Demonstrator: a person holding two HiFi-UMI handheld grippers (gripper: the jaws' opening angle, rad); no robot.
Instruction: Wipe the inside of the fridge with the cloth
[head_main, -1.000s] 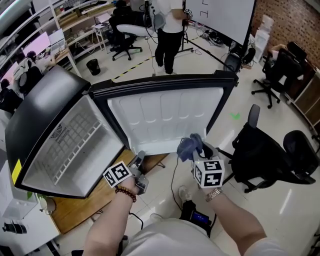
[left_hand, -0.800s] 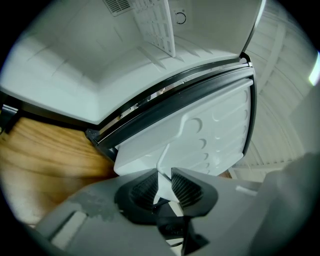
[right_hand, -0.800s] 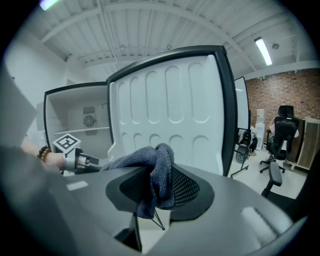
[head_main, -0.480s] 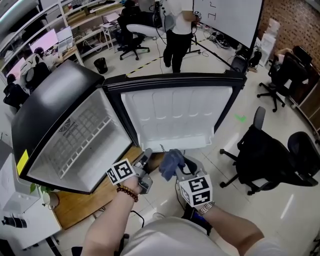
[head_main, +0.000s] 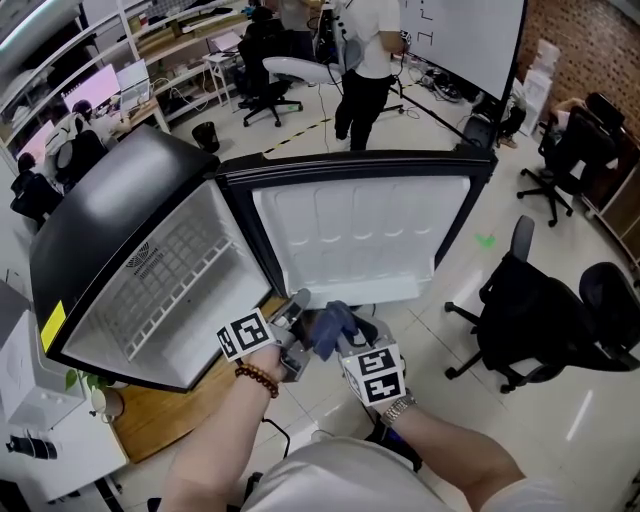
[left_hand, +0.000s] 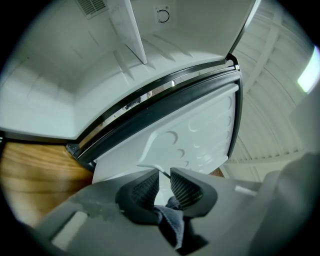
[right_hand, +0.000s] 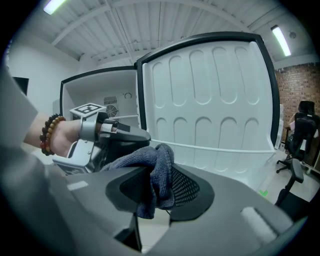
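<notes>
- Glossy pale floor is stretching all around, with black office chairs sitting off to the right of the grippers and a person standing far ahead of them.
- Closest in, the right gripper is clamping a thick bunch of the blue-grey cloth. Its jaws are standing roughly half apart, and the folds are filling the gap and bulging over the tips.
- Just to its left, the left gripper is pointing at the same bundle. Its jaws are drawn down to a narrow slit, and a corner of the cloth is lying caught between the inner ends of the pads.
- Both grippers are now meeting on the cloth. A second earlier the right gripper was holding it well off to the right, under the far half of the door, and it has been swinging across since then. The left gripper is sitting slightly higher than it was.
- Just ahead of the jaws, the white ribbed door of the fridge is hanging open, with its lower edge just beyond the cloth.
- Ahead and to the left of the left gripper, the fridge's white interior is gaping, with a wire shelf showing inside. The cloth is staying outside it.
- Below the left gripper, a wooden board is showing under the fridge's front edge.
</notes>
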